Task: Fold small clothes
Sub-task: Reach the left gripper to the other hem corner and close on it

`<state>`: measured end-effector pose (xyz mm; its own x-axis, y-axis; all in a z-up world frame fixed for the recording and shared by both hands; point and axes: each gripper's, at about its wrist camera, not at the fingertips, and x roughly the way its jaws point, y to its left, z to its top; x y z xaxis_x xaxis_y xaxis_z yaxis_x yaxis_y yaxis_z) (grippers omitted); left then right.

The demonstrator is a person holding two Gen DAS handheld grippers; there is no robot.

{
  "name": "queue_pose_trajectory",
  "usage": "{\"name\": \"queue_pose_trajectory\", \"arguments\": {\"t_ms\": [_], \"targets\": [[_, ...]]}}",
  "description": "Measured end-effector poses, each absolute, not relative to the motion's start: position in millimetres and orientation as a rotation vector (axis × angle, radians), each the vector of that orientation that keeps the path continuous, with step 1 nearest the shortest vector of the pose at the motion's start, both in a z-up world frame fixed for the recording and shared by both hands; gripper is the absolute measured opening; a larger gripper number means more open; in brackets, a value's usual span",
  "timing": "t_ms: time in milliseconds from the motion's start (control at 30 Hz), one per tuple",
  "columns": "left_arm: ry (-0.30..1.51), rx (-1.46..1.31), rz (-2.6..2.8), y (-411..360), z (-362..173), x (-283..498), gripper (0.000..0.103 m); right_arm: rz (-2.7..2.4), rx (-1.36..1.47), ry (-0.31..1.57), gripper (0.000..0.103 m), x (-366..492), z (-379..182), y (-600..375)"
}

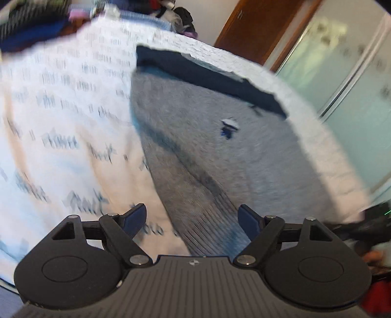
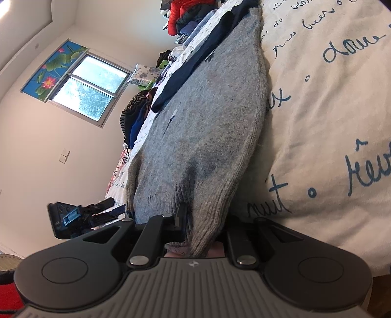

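Note:
A small grey knit sweater (image 1: 220, 146) with a dark navy part (image 1: 207, 75) at its far end lies on a white bedcover printed with blue script (image 1: 61, 110). My left gripper (image 1: 193, 220) is open and empty, hovering just above the sweater's ribbed hem. In the right wrist view my right gripper (image 2: 202, 220) is shut on the ribbed hem of the grey sweater (image 2: 202, 122), which stretches away from it over the bedcover (image 2: 330, 122). The left gripper (image 2: 97, 210) shows at the left of that view, beside the hem.
Piles of other clothes (image 2: 185, 17) lie at the far end of the bed, with more dark clothes (image 2: 136, 115) along its side. A window (image 2: 90, 85) is in the wall. A brown door (image 1: 256, 27) and a glass panel (image 1: 342, 73) stand beyond the bed.

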<state>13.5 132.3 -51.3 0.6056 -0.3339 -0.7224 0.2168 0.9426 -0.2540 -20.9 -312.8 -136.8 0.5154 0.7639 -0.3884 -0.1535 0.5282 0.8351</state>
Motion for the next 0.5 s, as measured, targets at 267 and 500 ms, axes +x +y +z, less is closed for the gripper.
{"name": "queue_pose_trajectory", "arguments": {"t_ms": [267,500], "targets": [[0.858,0.117,-0.114,55.3,-45.3,23.3,0.092,0.638,0.833,0.851,0.011,-21.2,-138.2,-312.5],[0.887,0.043,0.003,76.0,-62.4,21.9,0.07,0.64,0.838,0.849,0.011,-21.6,-140.1,-313.4]]}}
